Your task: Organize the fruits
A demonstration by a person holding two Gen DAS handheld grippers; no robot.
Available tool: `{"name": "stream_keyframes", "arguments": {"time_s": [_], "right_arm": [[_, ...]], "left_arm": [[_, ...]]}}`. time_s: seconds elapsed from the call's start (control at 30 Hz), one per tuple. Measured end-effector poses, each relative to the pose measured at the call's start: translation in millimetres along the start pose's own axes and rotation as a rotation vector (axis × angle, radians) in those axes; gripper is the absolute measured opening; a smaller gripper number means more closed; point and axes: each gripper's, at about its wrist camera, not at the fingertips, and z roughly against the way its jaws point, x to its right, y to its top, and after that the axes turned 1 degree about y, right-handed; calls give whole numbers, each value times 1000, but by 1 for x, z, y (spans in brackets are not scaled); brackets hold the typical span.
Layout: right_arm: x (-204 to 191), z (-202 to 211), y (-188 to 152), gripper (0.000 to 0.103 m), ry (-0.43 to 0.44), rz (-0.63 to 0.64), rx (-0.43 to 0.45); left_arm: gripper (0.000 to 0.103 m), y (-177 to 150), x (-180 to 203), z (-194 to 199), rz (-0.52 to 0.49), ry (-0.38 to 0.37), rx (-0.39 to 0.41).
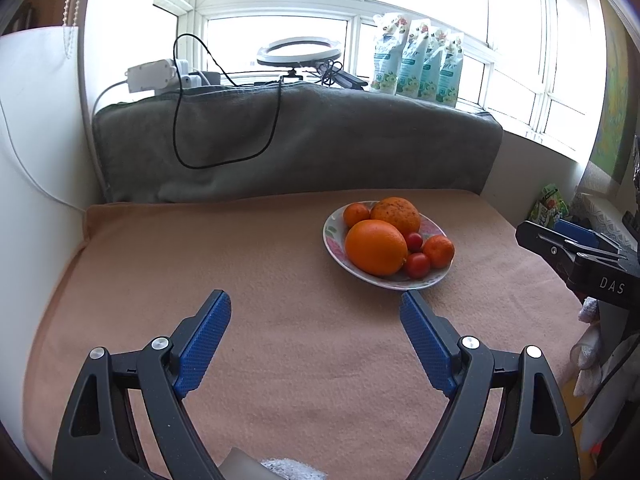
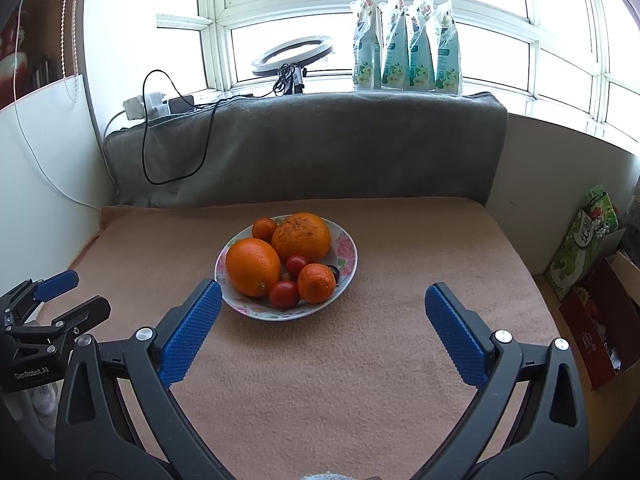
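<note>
A flowered plate (image 2: pixel 347 256) (image 1: pixel 334 240) stands on the peach blanket and holds two large oranges (image 2: pixel 253 266) (image 1: pixel 376 247), two small mandarins (image 2: pixel 316 283) (image 1: pixel 439 251) and two cherry tomatoes (image 2: pixel 284 293) (image 1: pixel 417 265). My left gripper (image 1: pixel 316 300) is open and empty, short of the plate and to its left. My right gripper (image 2: pixel 323 294) is open and empty, its left pad near the plate's front rim. Each gripper shows at the edge of the other's view: the right one (image 1: pixel 576 252), the left one (image 2: pixel 60 296).
A grey cushion (image 2: pixel 320 148) backs the blanket (image 2: pixel 320 380). On the sill behind stand several refill pouches (image 2: pixel 408 46), a ring light (image 2: pixel 294 54) and a power strip with a hanging black cable (image 2: pixel 168 148). Boxes (image 2: pixel 588 248) stand at the right.
</note>
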Motion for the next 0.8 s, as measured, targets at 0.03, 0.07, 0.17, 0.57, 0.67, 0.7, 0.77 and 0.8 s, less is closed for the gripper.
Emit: {"name": "stream_keyframes", "arguments": {"time_s": [0.03,0.07,0.17,0.57,0.67,0.7,0.77,0.8], "right_arm": [[0,0,0,103,1,1,-1],[0,0,0,103,2,1,0],[-1,0,-1,103,2,2,2],[-2,1,-3,103,4,0,-3],[-3,1,-4,103,4,-1,-4],[-4,1,-5,103,5,-2,-5],[-5,1,-7,103,4,-3,-5],[-5,1,-8,103,2,-3,-6]], "left_arm": [[86,0,0,0,-1,1,0],[86,0,0,1,-1,0,1],[86,-1,1,2,-1,-1,2],[86,-2,1,3,2,1,3],[86,-2,1,3,1,-5,2],[86,-2,1,2,2,-7,1],[86,-3,1,2,2,-9,0],[86,-3,2,2,2,-9,-1]]}}
